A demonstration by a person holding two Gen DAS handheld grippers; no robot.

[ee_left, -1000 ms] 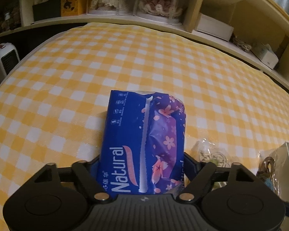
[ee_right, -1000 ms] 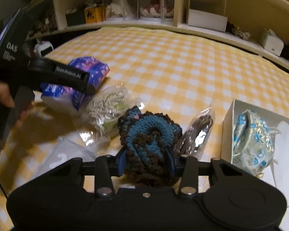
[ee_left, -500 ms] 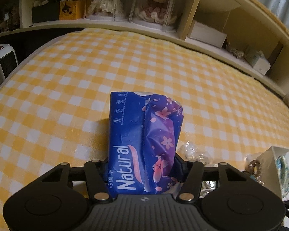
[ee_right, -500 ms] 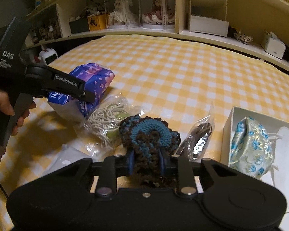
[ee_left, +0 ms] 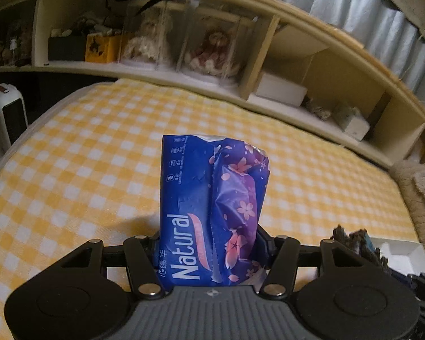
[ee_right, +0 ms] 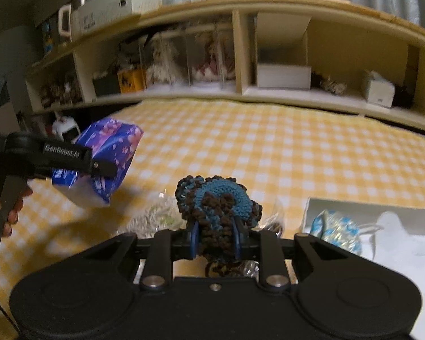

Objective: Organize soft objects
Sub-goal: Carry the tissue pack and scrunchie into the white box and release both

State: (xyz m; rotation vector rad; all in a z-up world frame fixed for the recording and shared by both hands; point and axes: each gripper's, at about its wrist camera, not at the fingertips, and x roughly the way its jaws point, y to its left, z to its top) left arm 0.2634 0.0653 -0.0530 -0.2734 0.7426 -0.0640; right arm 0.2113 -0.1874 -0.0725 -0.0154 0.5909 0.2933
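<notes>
A blue and purple tissue pack (ee_left: 212,198) marked "Natural" stands upright between the jaws of my left gripper (ee_left: 209,243), which is shut on its lower end. The right wrist view shows that same pack (ee_right: 113,141) in the air over the yellow checked bedspread (ee_right: 269,153). My right gripper (ee_right: 215,240) is shut on a blue and brown crocheted piece (ee_right: 215,198), its blue pads (ee_right: 194,240) pressing the yarn from both sides. That crocheted piece (ee_left: 357,243) also peeks in at the right of the left wrist view.
A white box (ee_right: 368,206) at the right holds a blue-patterned pouch (ee_right: 337,232). A clear bag of pale cord (ee_right: 153,221) and another with something dark (ee_right: 272,223) lie below the crocheted piece. Shelves (ee_right: 269,93) line the bed's far side. A white heater (ee_left: 11,113) stands left.
Both grippers closed on their things and rose off the bedspread, carrying the tissue pack and the crocheted piece up. Both views now tilt higher toward the shelves.
</notes>
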